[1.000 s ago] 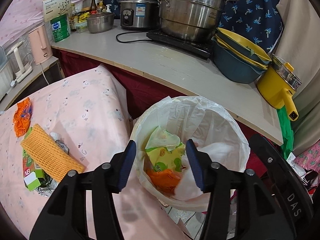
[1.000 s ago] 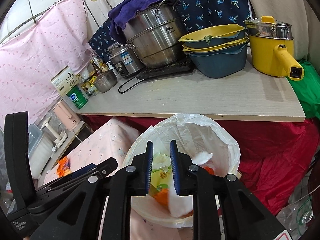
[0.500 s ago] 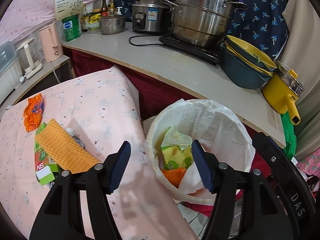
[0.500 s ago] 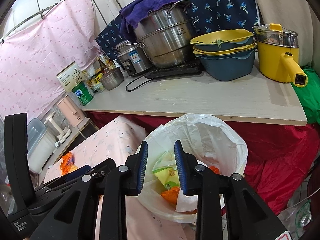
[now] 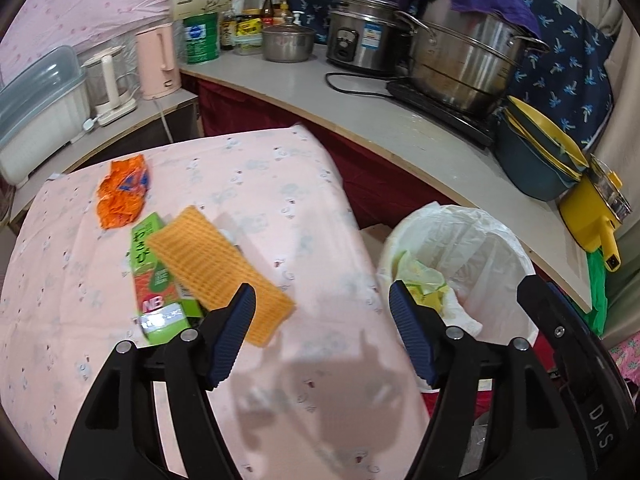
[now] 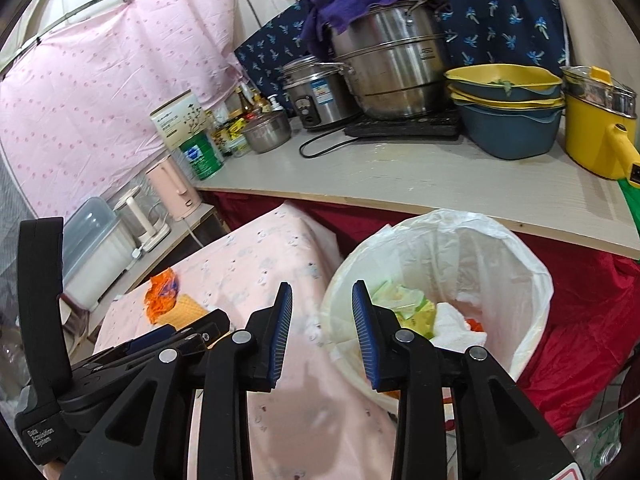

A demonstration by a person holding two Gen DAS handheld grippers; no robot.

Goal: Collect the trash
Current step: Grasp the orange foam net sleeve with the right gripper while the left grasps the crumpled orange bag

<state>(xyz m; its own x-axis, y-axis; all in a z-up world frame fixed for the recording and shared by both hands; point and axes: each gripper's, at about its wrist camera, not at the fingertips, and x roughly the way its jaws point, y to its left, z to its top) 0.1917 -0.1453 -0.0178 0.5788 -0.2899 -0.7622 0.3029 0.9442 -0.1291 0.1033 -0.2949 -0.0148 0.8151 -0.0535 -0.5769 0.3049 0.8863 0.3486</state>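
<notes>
Your left gripper [image 5: 322,334] is empty and opening over the pink patterned tablecloth [image 5: 248,184], ready for the yellow waffle-textured foam sheet [image 5: 218,268] at 10 o'clock. It overlaps the green cardboard box [image 5: 154,280]; the crumpled orange wrapper [image 5: 122,194] lies beyond. Your right gripper [image 6: 322,334] is empty too, parted beside the white-lined trash bin [image 6: 500,248] at 2 o'clock.

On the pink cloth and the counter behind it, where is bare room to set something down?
Free: pink cloth between the yellow mesh pad and the lined bin; counter before the steamer pot. Crowded: the cloth's left side, with the orange wrapper and green carton.
</notes>
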